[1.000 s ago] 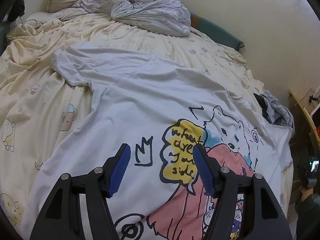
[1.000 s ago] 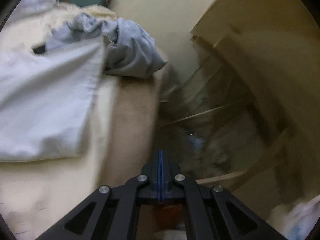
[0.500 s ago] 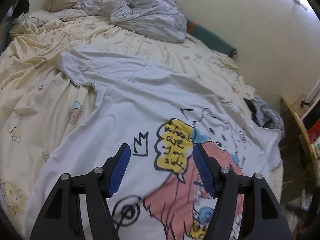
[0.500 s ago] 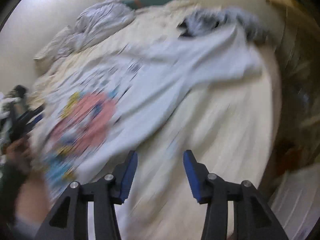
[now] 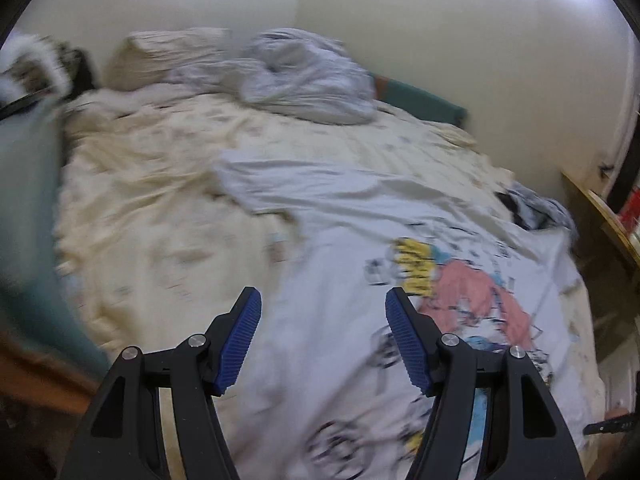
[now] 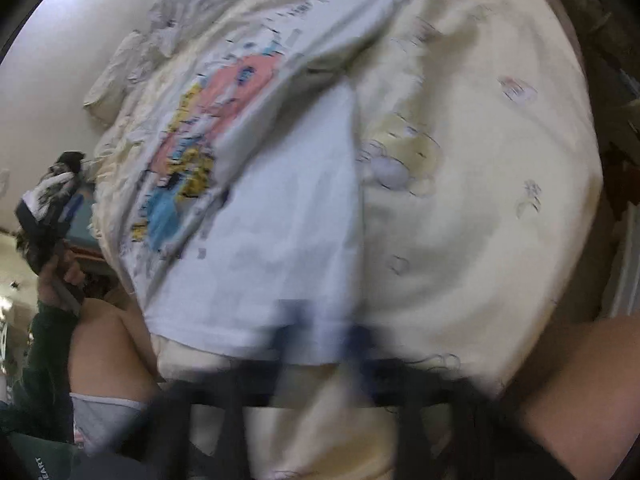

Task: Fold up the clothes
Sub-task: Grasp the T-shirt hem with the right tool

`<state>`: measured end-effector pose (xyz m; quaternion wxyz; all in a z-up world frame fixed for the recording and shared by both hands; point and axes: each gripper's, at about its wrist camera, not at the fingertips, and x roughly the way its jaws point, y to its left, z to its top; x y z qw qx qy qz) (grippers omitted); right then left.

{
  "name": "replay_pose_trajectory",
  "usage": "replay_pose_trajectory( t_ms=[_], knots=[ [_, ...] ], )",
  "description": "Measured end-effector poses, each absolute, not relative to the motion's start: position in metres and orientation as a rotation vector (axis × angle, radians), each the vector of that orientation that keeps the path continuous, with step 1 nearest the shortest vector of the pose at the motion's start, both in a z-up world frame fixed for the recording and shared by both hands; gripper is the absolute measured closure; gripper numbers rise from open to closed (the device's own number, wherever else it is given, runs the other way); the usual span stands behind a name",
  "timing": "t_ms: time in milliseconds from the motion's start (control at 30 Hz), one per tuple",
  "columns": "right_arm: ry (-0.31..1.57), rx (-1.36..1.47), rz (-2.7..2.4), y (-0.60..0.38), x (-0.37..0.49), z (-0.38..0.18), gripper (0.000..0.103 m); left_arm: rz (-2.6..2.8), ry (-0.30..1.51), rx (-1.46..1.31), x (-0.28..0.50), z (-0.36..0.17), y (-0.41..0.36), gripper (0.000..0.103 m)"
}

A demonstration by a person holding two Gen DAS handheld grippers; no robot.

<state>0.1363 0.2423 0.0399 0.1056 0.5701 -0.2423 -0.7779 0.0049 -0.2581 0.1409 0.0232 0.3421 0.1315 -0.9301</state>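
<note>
T-shirt point(image 5: 360, 208) lies flat, collar end toward pillow point(image 5: 160, 56).

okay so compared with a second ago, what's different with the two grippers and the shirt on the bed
The right gripper swung from the floor beside the bed round to the white printed T-shirt, opening on the way; its jaws are closing at the shirt's near edge, too blurred to confirm a grip. The left gripper pulled back, wide open and empty. The shirt stays spread on the cream sheet.

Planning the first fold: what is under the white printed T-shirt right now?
The white printed T-shirt lies spread on the cream cartoon-print bedsheet, which shows all around it. Whatever sits directly beneath the shirt is covered and cannot be seen.
</note>
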Motion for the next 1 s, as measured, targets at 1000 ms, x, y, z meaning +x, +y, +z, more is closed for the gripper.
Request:
replay_pose_trajectory(
  t_ms=[1000],
  knots=[
    [-0.586, 1.91, -2.465, 0.261, 0.215, 0.08, 0.071, -2.791, 0.14, 1.899, 0.038, 0.113, -0.279, 0.015]
  ],
)
